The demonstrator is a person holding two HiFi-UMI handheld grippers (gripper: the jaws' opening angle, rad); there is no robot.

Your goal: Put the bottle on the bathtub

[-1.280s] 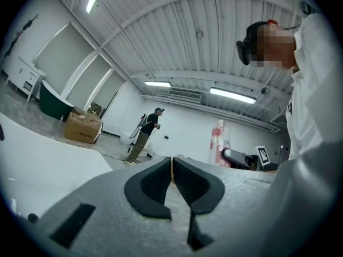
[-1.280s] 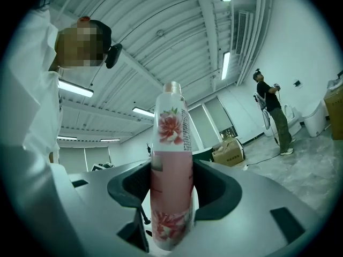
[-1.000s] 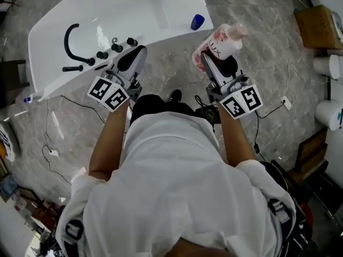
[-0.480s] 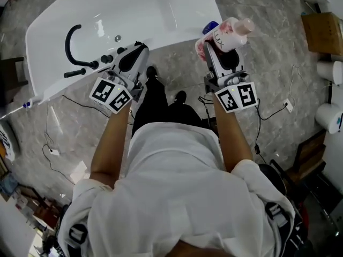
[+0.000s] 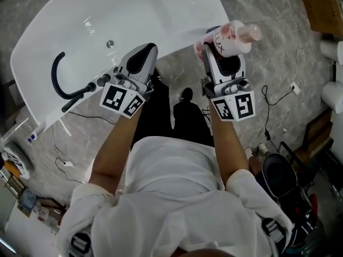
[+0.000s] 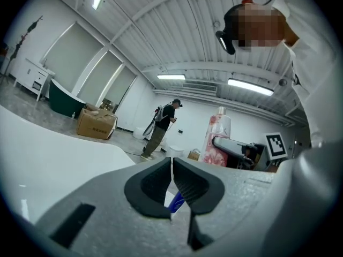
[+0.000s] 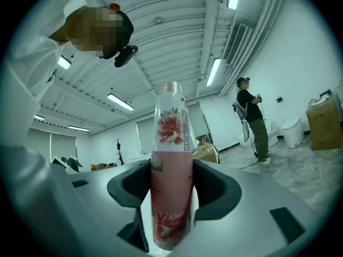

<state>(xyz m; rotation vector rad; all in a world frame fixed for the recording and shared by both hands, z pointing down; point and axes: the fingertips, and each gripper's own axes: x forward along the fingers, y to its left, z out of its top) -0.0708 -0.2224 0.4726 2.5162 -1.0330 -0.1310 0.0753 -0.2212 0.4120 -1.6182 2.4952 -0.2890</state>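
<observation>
The head view looks from above the person steeply down on both arms, so the left gripper [image 5: 143,51] and the right gripper [image 5: 217,50] are near, with the bathtub [image 5: 161,15] just beyond their fingers. The left gripper view sits low, close behind its fingers, and faces along them, tilted up toward the ceiling. The right gripper view sits the same way; the bottle [image 7: 172,175] between its fingers fills the middle. All three views share this bottle: the left gripper view shows it to the right of its fingers. Both gripper views share a standing person [image 6: 161,130] far beyond the fingers.
</observation>
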